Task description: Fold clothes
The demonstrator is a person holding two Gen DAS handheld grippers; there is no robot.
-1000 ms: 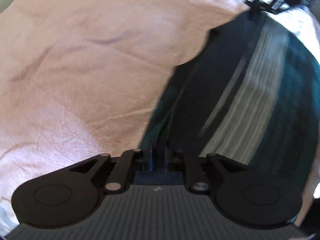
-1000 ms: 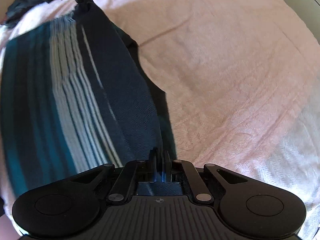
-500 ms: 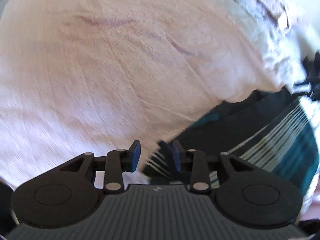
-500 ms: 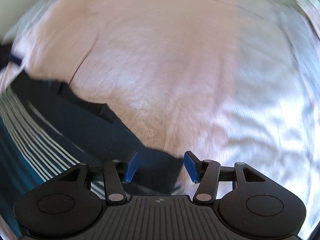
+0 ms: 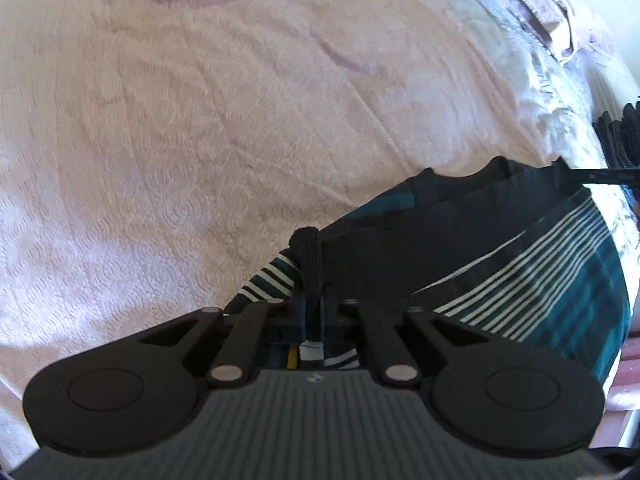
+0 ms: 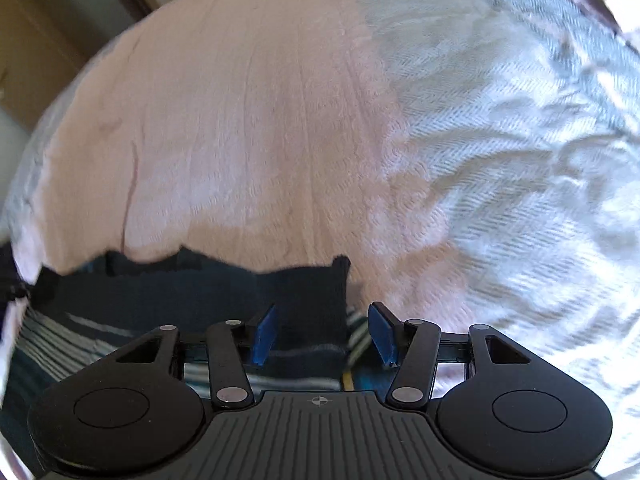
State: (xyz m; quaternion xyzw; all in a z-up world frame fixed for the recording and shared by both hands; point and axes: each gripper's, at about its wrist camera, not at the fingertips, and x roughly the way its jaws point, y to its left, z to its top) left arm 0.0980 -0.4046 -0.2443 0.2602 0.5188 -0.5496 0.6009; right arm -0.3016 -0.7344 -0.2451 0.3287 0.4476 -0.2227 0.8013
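Note:
A dark navy garment [image 5: 500, 256] with teal and white stripes lies on the pink bedspread [image 5: 240, 120], at the lower right of the left wrist view. My left gripper [image 5: 314, 316] is shut on a bunched dark ribbed edge [image 5: 306, 252] of it, and the cloth stands up in a ridge between the fingers. In the right wrist view the same garment [image 6: 180, 284] fills the lower left. My right gripper [image 6: 323, 334] is open. The garment's dark corner [image 6: 316, 292] lies between its blue pads [image 6: 264, 334], which do not touch the cloth.
A white-grey woven blanket [image 6: 520, 160] covers the bed to the right of the pink bedspread [image 6: 240, 120]. A rumpled pink cloth [image 5: 540, 4] lies at the far right. A wall and wooden trim [image 6: 60, 20] stand beyond the bed's far left edge.
The garment went from hanging stretched between both shut grippers to lying on the bed. Both grippers opened and rolled; the left has shut again on the dark edge, the right stays open.

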